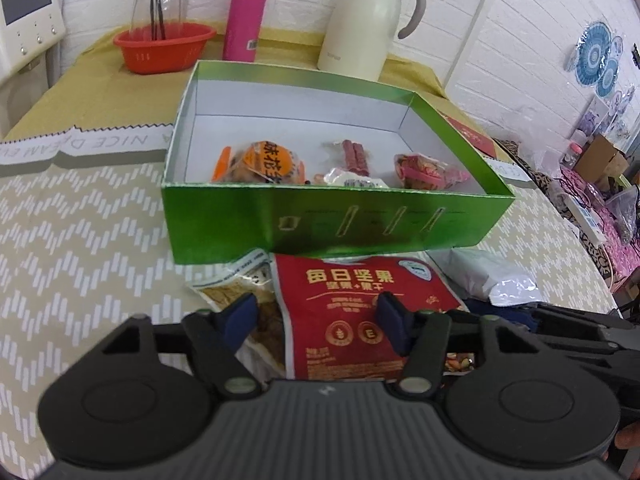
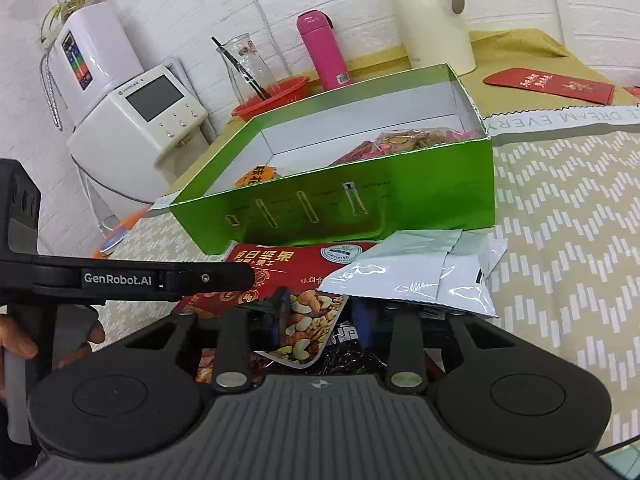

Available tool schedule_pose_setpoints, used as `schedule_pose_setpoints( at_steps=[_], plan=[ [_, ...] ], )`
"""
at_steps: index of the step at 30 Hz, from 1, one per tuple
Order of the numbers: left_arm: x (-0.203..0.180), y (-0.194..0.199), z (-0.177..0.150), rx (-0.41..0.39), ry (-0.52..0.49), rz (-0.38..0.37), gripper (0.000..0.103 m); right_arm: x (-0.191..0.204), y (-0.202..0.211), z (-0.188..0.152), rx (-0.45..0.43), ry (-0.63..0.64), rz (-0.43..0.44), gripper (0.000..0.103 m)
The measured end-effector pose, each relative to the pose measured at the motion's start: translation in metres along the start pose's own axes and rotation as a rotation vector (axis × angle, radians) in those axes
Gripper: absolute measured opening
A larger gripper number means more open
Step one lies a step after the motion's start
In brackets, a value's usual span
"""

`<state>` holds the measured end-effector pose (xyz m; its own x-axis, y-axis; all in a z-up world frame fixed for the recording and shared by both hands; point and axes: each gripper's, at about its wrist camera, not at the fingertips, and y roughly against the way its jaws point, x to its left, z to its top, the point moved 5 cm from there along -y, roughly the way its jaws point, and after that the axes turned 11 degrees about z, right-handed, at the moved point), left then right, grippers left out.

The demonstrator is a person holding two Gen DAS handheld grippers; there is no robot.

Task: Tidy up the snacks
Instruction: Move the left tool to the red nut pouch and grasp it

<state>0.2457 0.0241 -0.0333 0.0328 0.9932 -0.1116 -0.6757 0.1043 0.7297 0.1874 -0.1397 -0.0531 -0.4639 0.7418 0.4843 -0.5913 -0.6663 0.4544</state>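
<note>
1. The table is covered by a beige cloth [image 1: 80, 240] with a white chevron pattern; a mustard-yellow cloth [image 1: 100, 88] is laid over the far part, up to a white brick wall [image 1: 500, 60].
2. At the far left, a white appliance [image 1: 28, 0] with a grey screen is seen beyond the table's edge.
3. Along the wall, from left to right, a red basket [image 1: 164, 46], a pink flask [image 1: 246, 12] and a cream jug [image 1: 364, 20] are lined up.
4. In the middle an open green box [image 1: 340, 220] is set (white inside). An orange packet [image 1: 260, 160], red sticks [image 1: 356, 156] and a pink packet [image 1: 424, 170] lie along its near wall.
5. Against the box's near side, loose snacks are heaped: a tan packet [image 1: 240, 284], a red nut packet [image 1: 360, 292] and a silver packet [image 1: 492, 276].
6. The left gripper [image 1: 316, 322] is held low over the heap, its jaws apart and straddling the nut packet, with the left pad over the tan one.
7. The right gripper [image 2: 322, 314] is lowered onto the same heap with its jaws partly apart. The nut packet's corner lies between them, and whether it is pinched cannot be told.
8. Bare cloth is left open on both sides of the box.
9. A red envelope [image 2: 548, 86] lies on the yellow cloth, and clutter [image 1: 600, 184] is piled beyond the right edge.
</note>
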Motion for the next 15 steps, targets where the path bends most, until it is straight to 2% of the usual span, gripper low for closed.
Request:
schedule_pose_setpoints(
  at_steps=[2,3,4,5,6,9,13,14,15],
  plan=[
    [-0.002,0.005,-0.004,-0.003,-0.014,-0.001,0.055,0.003,0.006,-0.001,-0.001,0.02,0.002,0.038],
    [-0.001,0.007,-0.005,-0.004,-0.008,-0.004,0.054,0.005,0.01,-0.002,0.0,0.039,-0.004,0.025],
    [-0.002,0.012,-0.007,-0.005,0.003,-0.022,0.047,0.008,0.015,-0.004,-0.001,0.065,-0.016,0.024],
    [-0.003,0.017,-0.008,-0.006,0.012,-0.042,0.031,0.011,0.019,-0.005,-0.004,0.08,-0.014,0.024],
    [-0.006,0.024,-0.011,-0.013,0.01,-0.048,0.025,0.013,0.024,-0.006,-0.01,0.089,-0.018,0.024],
    [-0.017,0.043,-0.024,-0.027,-0.024,-0.067,0.025,0.02,0.04,-0.008,-0.027,0.112,-0.014,0.024],
    [-0.019,0.063,-0.048,-0.023,-0.012,-0.142,0.027,0.023,0.064,-0.017,-0.042,0.155,-0.012,0.026],
    [-0.018,0.066,-0.054,-0.021,-0.008,-0.158,0.033,0.021,0.066,-0.021,-0.025,0.151,-0.006,0.027],
    [-0.018,0.066,-0.058,-0.011,-0.002,-0.171,0.039,0.018,0.066,-0.026,-0.005,0.128,0.01,0.035]
  ],
)
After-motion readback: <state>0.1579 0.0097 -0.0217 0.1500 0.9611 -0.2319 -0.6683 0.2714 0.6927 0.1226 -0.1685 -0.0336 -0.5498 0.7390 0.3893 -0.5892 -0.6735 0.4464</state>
